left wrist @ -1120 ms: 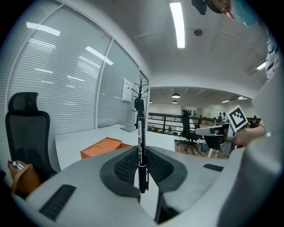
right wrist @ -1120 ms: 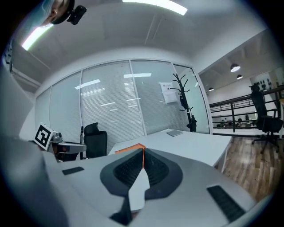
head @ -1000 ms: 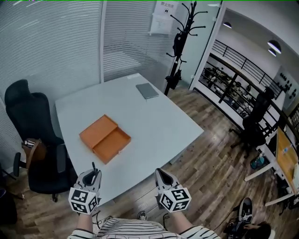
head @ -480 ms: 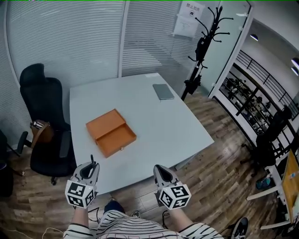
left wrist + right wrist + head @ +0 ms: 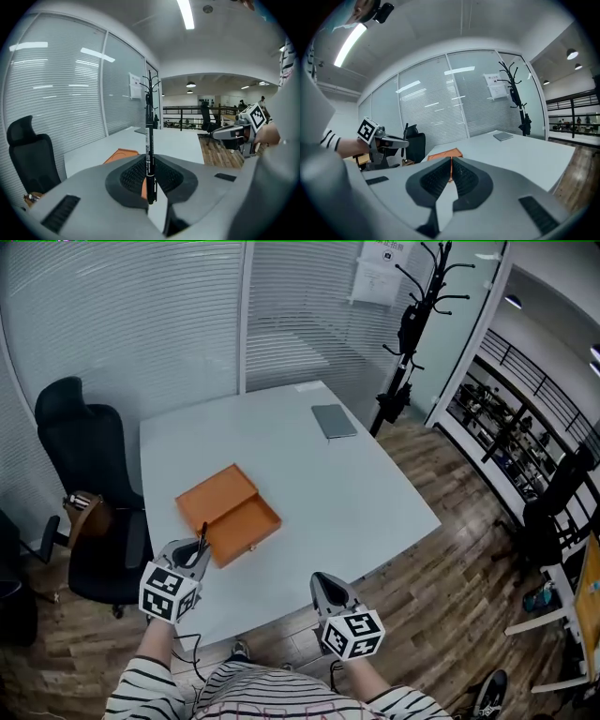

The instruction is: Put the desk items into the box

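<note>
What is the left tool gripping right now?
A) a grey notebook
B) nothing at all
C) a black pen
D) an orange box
C: in the left gripper view, the left tool is shut on a black pen, which stands upright between its pads.

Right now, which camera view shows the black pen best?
The left gripper view: the pen stands upright, clamped in the left gripper, with its print visible. The head view shows only a thin dark sliver; the right gripper view, a small distant stick.
</note>
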`<move>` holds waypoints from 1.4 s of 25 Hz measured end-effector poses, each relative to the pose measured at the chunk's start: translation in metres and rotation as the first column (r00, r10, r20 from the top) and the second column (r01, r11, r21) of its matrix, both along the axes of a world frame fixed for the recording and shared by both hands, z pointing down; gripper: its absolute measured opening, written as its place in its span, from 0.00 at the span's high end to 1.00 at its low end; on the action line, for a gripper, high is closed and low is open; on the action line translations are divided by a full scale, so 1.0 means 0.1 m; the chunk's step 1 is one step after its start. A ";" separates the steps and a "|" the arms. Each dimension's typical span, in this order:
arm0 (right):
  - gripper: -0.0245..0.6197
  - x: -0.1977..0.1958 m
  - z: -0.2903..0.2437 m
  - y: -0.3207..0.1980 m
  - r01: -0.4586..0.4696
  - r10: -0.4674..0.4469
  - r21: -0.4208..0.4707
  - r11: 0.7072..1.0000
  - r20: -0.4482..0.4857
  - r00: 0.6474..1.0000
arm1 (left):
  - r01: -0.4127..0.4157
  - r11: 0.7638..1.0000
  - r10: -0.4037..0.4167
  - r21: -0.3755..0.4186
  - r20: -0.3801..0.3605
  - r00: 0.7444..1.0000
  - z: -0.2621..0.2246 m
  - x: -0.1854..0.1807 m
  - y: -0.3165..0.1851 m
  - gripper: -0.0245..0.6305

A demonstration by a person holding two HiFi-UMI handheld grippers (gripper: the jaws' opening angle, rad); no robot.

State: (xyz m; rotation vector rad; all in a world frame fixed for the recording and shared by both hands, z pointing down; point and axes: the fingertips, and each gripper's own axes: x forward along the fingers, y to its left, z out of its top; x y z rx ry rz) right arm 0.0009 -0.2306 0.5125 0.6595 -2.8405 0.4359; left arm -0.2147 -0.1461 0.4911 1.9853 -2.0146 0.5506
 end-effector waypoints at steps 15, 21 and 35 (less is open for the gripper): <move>0.92 -0.07 0.16 -0.18 -0.195 0.194 -0.053 0.979 -0.025 0.981 | -0.267 0.921 0.297 -0.283 0.067 0.953 0.57 -0.36 -1.17 0.88; 0.92 0.08 0.25 -0.20 -0.281 0.278 -0.064 0.958 -0.053 0.959 | -0.323 0.864 0.368 -0.386 0.047 0.929 1.03 -0.33 -1.47 0.88; 0.92 0.35 0.40 -0.16 -0.418 0.409 -0.084 0.905 -0.108 0.906 | -0.314 0.742 0.363 -0.593 -0.039 0.931 2.01 -0.36 -1.68 0.88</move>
